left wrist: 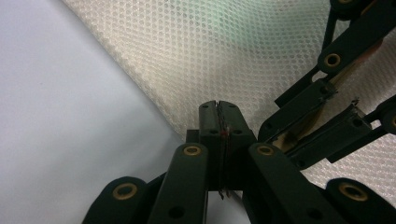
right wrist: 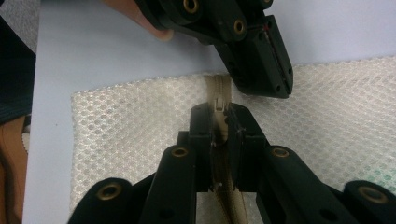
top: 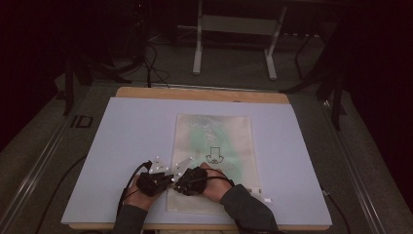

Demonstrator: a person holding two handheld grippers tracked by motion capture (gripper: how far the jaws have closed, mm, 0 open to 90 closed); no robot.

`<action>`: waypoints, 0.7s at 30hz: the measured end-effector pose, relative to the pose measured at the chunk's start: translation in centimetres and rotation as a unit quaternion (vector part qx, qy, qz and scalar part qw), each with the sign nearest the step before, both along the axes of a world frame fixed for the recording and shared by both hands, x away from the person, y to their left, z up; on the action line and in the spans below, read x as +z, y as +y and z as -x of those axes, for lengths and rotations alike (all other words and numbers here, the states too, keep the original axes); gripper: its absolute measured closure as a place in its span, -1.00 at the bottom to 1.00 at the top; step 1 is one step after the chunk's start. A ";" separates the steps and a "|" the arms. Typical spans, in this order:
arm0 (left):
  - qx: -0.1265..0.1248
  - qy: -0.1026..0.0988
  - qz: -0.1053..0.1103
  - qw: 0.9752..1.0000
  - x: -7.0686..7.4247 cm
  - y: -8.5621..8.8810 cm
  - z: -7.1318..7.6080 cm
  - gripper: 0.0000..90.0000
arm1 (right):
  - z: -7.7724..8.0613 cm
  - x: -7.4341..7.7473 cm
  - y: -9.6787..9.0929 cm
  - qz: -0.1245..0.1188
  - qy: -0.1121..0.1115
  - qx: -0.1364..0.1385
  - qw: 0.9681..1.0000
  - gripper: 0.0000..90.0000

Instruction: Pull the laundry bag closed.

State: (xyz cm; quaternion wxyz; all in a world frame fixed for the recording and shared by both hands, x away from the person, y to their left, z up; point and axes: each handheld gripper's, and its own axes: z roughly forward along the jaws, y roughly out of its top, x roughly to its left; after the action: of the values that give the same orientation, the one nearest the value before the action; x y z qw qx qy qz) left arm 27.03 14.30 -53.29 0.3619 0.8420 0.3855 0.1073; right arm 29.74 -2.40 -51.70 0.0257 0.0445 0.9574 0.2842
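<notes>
- Left gripper [left wrist: 218, 122]: jaws pressed together, no gap; they pinch the edge of the mesh bag [left wrist: 243, 51] where it meets the table sheet [left wrist: 60, 116]. A thin strip of fabric seems caught between the pads, hard to confirm.
- Right gripper [right wrist: 218, 122]: jaws closed on the zipper [right wrist: 219, 93] of the bag; the beige zipper tape runs down between the pads. Whether the pull tab itself is clamped I cannot tell.
- Both grippers sit just beside each other at the bag's near left corner; in the high view, left gripper [top: 155, 181] and right gripper [top: 191, 181] almost touch.
- Mesh bag [top: 214, 141] lies flat on the pale table sheet [top: 126, 146], long side running away from the person, near end close to the front edge.
- Open room: wide bare sheet left and right of the bag, and beyond its far end up to the wooden table edge [top: 202, 93].
- Bag contents: green shape and a dark printed figure show through the mesh, too dim to identify.
- Hands cover the bag's near left corner in the high view; a small white tag at its near right corner is unreadable.
- Room beyond the table is dark; only a metal frame [top: 234, 39] stands out.
</notes>
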 end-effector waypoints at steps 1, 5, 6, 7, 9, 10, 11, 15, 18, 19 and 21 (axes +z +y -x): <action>-0.002 -0.001 -0.002 1.000 0.0 0.0 0.0 0.98 | 0.0 0.0 0.0 0.000 -0.001 0.001 1.000 0.81; -0.002 0.008 0.002 1.000 0.0 0.1 -0.1 0.99 | 0.1 0.1 0.2 0.010 -0.007 0.008 1.000 0.82; -0.002 0.008 0.002 1.000 0.0 0.1 -0.1 0.99 | 0.1 0.2 0.2 0.012 -0.009 0.010 1.000 0.82; -0.002 0.008 0.000 1.000 0.0 0.1 -0.1 0.99 | 0.1 0.2 0.2 0.016 -0.009 0.012 1.000 0.82; -0.003 0.009 -0.001 1.000 0.0 0.1 -0.2 0.99 | 0.1 0.3 0.2 0.021 -0.012 0.015 1.000 0.83; -0.003 0.009 -0.001 1.000 0.0 0.1 -0.2 0.99 | 0.1 0.3 0.2 0.024 -0.014 0.018 0.999 0.83; -0.004 0.010 -0.001 1.000 0.0 0.1 -0.2 0.99 | 0.1 0.3 0.2 0.025 -0.016 0.018 0.999 0.83; -0.001 0.012 0.001 1.000 0.0 0.1 -0.2 0.99 | 0.3 0.4 0.3 0.032 -0.024 0.023 0.999 0.83; -0.002 0.010 -0.003 1.000 0.0 0.0 -0.2 0.99 | 0.4 0.4 0.3 0.036 -0.031 0.025 0.999 0.83; -0.003 0.009 -0.005 1.000 0.1 0.0 -0.2 0.99 | 0.4 0.4 0.3 0.035 -0.032 0.025 0.999 0.83; -0.002 0.008 -0.007 1.000 0.1 0.0 -0.1 0.99 | 0.4 0.5 0.2 0.036 -0.031 0.023 0.999 0.83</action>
State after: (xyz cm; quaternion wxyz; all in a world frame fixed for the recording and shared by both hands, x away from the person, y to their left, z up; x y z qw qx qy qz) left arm 27.18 14.26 -53.22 0.3532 0.8461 0.3858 0.1023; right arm 29.31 -2.18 -51.25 0.0508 0.0129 0.9665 0.2511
